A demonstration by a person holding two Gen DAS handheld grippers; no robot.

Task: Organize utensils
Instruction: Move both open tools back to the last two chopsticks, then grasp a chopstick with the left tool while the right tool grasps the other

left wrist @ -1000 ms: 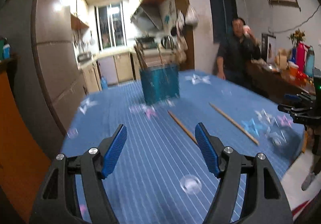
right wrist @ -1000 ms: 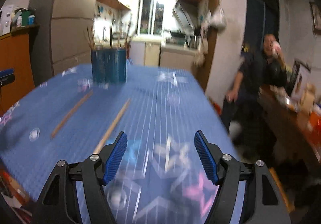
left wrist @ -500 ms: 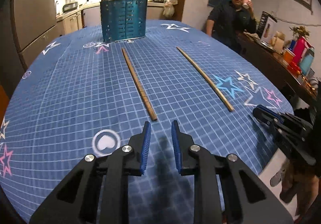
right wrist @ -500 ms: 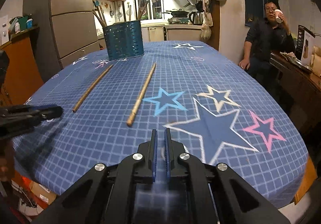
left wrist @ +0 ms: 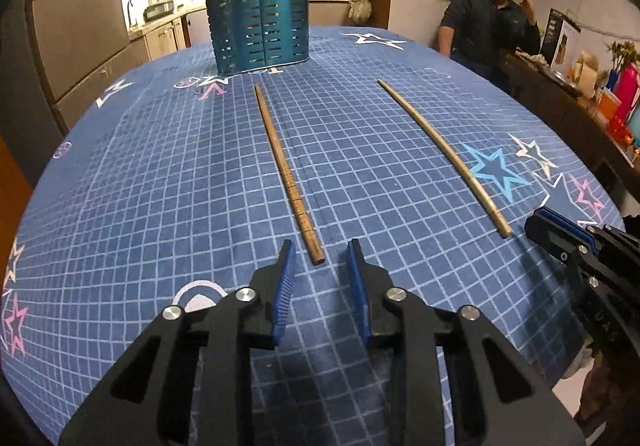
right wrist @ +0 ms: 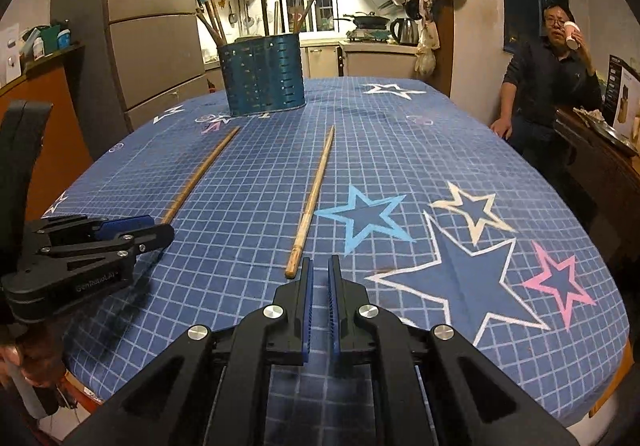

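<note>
Now that your left gripper [left wrist: 320,258] has parted its jaws again after narrowing half a second ago, and edged up to the near end of the darker chopstick [left wrist: 286,170], that stick sits lined up for a pinch, while your right gripper [right wrist: 319,278], jaws close together and empty, waits just behind the paler chopstick [right wrist: 311,202]. Both sticks lie flat on the blue tablecloth [left wrist: 160,186], apart from each other, pointing toward the slotted utensil holder [left wrist: 260,30] at the far end. Nothing blocks that path; the seated man [right wrist: 554,74] is well off to the side.
</note>
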